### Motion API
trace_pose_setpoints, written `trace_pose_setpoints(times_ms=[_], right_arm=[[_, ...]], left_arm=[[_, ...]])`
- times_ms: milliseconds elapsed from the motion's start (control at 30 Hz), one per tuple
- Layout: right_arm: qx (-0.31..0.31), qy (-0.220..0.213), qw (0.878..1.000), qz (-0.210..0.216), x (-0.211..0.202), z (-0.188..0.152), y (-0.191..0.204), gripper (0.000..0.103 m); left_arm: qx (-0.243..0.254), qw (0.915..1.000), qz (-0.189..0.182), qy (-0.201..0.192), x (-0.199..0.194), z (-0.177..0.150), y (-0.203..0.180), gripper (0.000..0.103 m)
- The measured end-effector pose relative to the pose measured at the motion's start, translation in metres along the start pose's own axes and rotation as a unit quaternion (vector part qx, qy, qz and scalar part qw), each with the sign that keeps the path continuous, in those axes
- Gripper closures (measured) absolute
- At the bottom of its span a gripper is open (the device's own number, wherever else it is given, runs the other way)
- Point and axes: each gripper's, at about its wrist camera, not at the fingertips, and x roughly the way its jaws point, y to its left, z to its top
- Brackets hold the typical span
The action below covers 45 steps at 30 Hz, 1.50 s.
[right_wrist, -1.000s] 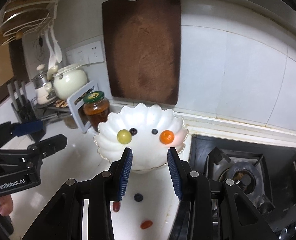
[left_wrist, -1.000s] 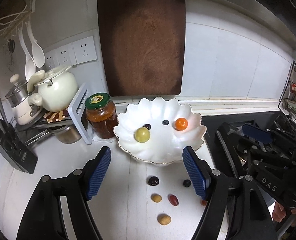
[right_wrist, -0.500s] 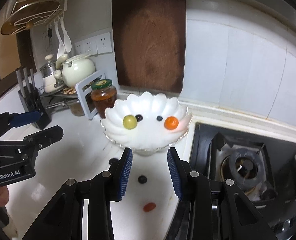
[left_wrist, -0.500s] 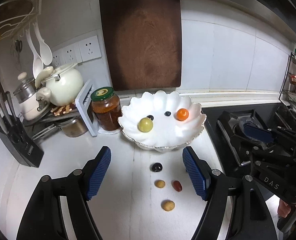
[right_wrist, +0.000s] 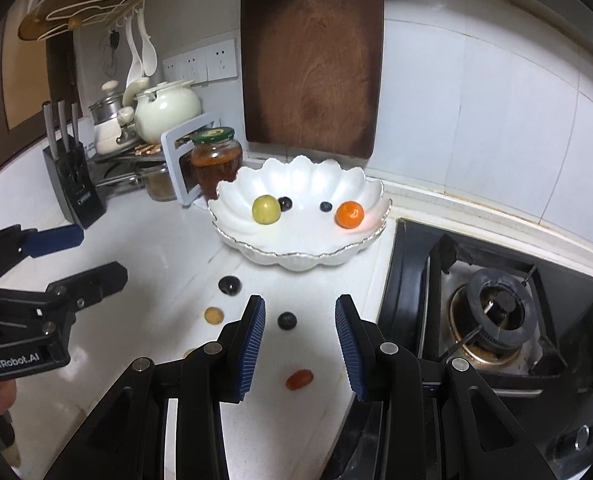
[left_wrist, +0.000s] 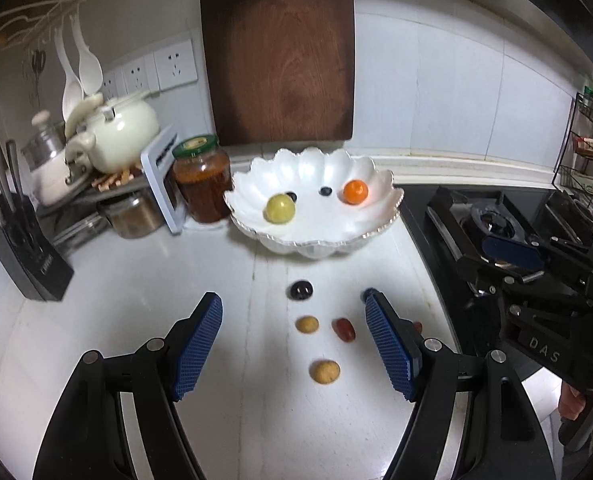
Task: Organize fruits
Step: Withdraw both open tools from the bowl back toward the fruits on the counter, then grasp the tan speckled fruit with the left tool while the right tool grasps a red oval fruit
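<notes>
"DAS" stands on the right gripper [left_wrist: 508,280]; "GenRobot.AI" stands on the left gripper [right_wrist: 68,256].

a brown cutting board [left_wrist: 278,52] leans on the tiled wall; jar [left_wrist: 202,178], kettle [left_wrist: 120,132], knife block [left_wrist: 24,240] left.

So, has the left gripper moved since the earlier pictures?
Yes. The left gripper has pulled back from the white scalloped bowl, which now sits higher, clear of its blue pads.

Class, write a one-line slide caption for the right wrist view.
Open right gripper hovers over a blueberry and red fruit before the scalloped bowl.
</notes>
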Motion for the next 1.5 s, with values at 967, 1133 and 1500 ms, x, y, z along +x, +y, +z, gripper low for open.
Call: trace_pose_setpoints(times_ms=[967,1133,1500], right_arm=[[-0.014,0.059,0.998,0.002,0.049,-0.069,-0.001,0.065],[-0.007,0.074,0.997,0.013,0.059,-0.074,-0.003,0.065],[0.006,0.092,0.996,0.02,0.076,-0.078,-0.005,0.065]], left_arm=[[-0.012,0.9988,-0.007,0.047,0.061,-0.076,-0.014,0.029],[-0.019,0.9979,-0.014,0.06,0.072,-0.081,-0.016,0.03],[-0.01,0.9973,-0.019,0.07,0.088,-0.084,-0.021,0.036]])
